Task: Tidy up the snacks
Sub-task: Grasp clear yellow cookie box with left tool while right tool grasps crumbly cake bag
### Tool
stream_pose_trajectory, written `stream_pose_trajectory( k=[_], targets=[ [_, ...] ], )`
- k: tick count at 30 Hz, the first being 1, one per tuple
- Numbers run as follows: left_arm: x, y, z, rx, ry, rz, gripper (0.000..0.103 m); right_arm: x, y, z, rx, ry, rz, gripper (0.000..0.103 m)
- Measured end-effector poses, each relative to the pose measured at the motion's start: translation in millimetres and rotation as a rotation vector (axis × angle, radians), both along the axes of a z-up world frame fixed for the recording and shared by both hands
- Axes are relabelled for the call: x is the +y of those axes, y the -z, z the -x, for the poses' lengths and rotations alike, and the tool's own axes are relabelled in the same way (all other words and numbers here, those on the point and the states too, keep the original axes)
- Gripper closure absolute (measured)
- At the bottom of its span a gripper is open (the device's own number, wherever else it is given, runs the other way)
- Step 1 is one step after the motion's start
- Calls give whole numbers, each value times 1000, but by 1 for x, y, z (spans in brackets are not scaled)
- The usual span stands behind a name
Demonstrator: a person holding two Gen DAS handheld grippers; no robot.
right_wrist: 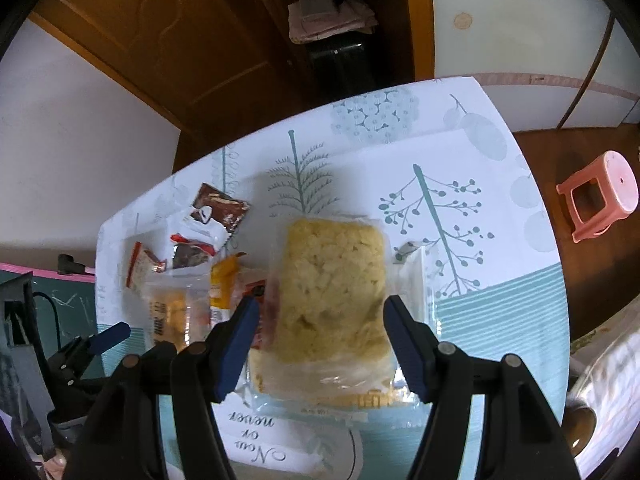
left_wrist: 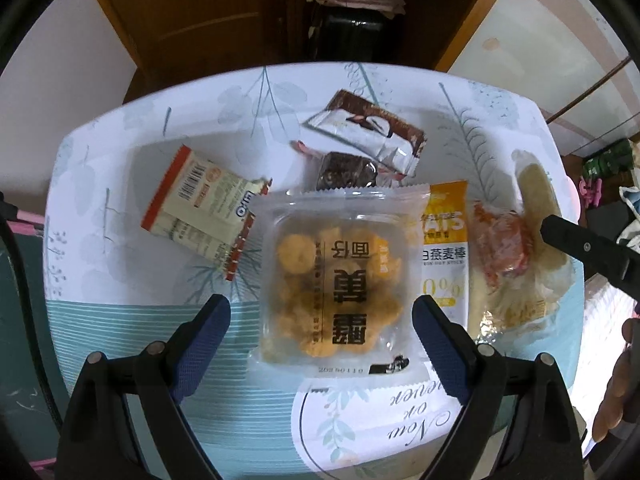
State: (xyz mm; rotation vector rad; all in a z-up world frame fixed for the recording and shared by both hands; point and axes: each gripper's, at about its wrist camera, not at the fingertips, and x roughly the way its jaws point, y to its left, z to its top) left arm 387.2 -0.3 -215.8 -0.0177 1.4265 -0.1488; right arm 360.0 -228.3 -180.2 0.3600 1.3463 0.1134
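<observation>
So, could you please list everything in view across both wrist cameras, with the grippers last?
Clear cookie pack: one, orange biscuits, between the left fingers.
Pale cake pack: one, yellow, between the right fingers.
Oat bar: one, yellow-white, right of the cookies.
Cream-red pack: one, left.
Brown-white pack: one, far side.
Dark square snack: one, behind the cookies.
Tablecloth: one, white-teal.
Stool: one, pink, on the floor.
Left gripper: open.
Right gripper: open.
</observation>
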Motion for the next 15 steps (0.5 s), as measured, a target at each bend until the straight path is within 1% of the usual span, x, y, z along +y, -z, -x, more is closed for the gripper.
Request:
stream_pose_trajectory(
  k=[3,7,9,10,13,14,15],
  targets=[
    [-2,9,-3,17,-9,18,11,-1,5,-2,4,-2,14,38],
    [-7,20,-5,31,-22,31,11,-4,10,-3,7,12,2,34],
    [-9,26,-5,40,-25,23,11,-7,12,-2,9,26,-14,33],
    [-12,30,-4,47,-23,6,11,-9,12,-2,8,31,-19,33],
    [-16,38,0,50,-22,-11,15,-10,14,0,5,34,-19,33],
    [-16,38,1,43,-31,-6,20,-11,14,1,1,34,-18,33],
    [-14,37,2,39,-38,2,22,-10,14,1,3,29,-13,33]
  ],
)
